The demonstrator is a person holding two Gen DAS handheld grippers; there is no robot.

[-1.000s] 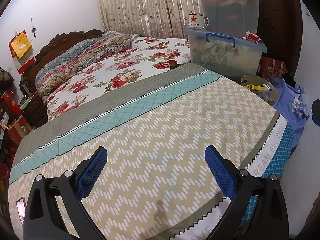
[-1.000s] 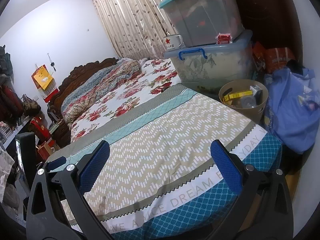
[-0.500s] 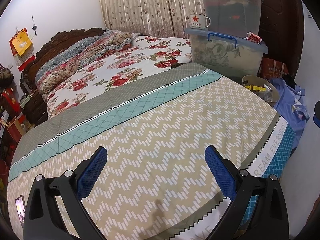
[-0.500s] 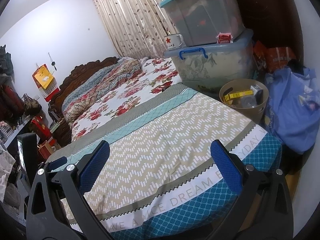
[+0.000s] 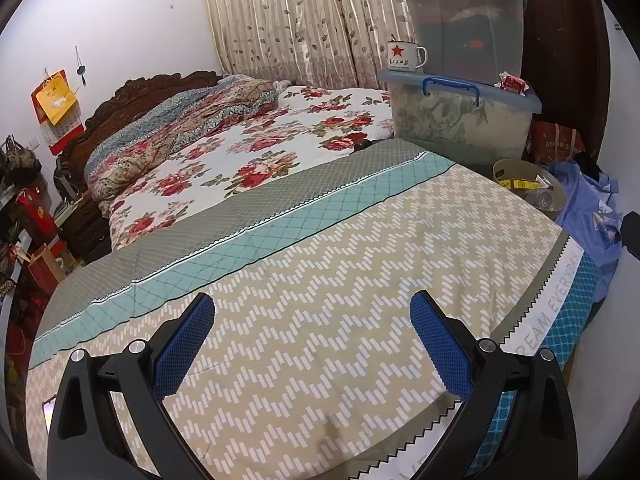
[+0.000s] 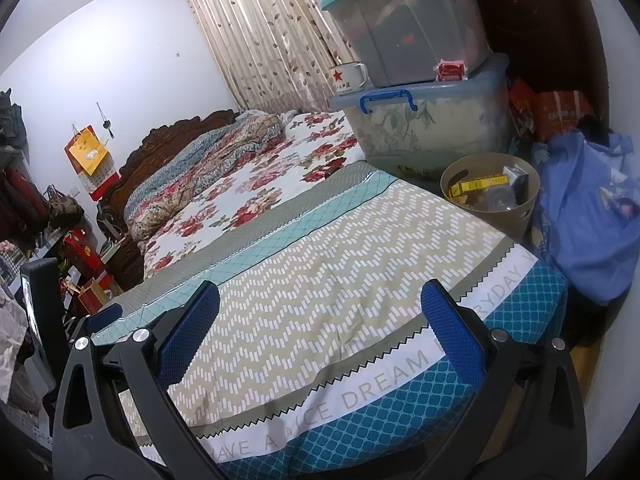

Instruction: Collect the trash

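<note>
right claw (image 6: 320,304) agape, empty | trash bin (image 6: 524,216) ahead-right, well apart

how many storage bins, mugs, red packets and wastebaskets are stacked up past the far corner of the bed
storage bins: 2, the teal-lidded bin stacked on the blue-handled bin
mugs: 1, the star mug
red packets: 1, the red packet on the lower bin's lid
wastebaskets: 1, the tan wastebasket, with a yellow box and other items inside
total: 5
</note>
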